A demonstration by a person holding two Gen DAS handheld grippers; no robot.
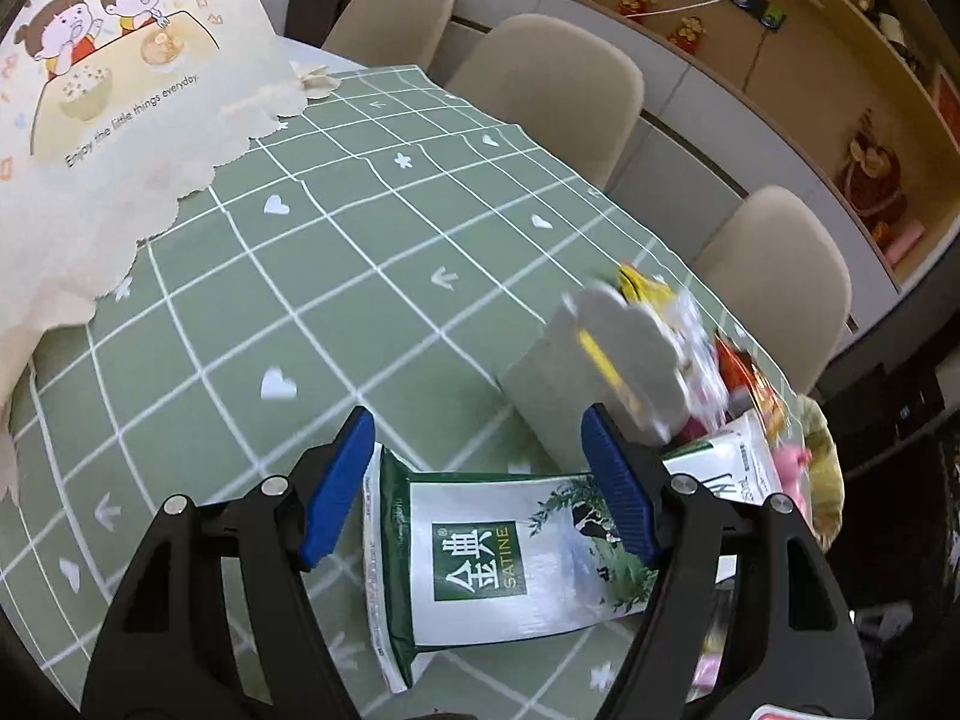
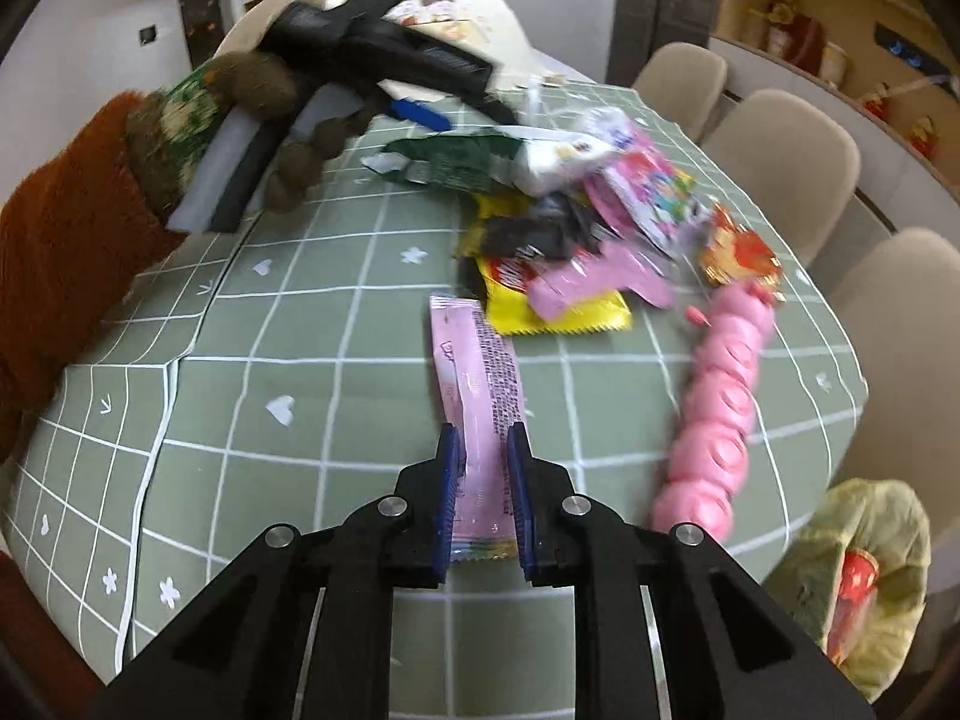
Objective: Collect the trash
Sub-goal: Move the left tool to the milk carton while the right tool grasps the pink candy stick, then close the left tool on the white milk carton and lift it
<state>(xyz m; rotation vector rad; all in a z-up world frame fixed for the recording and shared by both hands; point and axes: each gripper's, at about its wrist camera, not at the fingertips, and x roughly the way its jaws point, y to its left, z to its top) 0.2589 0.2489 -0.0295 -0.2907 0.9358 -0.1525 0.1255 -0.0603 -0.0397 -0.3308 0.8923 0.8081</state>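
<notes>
My left gripper [image 1: 477, 480] stands wide around a green-and-white flattened milk carton [image 1: 510, 552]; my right gripper [image 2: 485, 501] pinches a pale pink plastic wrapper [image 2: 477, 384].

On the green checked tablecloth [image 1: 312, 276], a cream printed paper bag [image 1: 90, 120] fills the far left. Right of the carton, a blurred grey piece [image 1: 624, 354] blocks the wrapper pile. From the right wrist, a gloved hand [image 2: 180, 120] hides the far-left corner, heaped wrappers [image 2: 576, 222] lie beyond, and a pink lollipop strip [image 2: 717, 396] lies right.

Black two-finger grippers, blue ribbed pads [image 1: 336, 480], silver screws, fuzzy rust-brown sleeve [image 2: 66, 228]
</notes>
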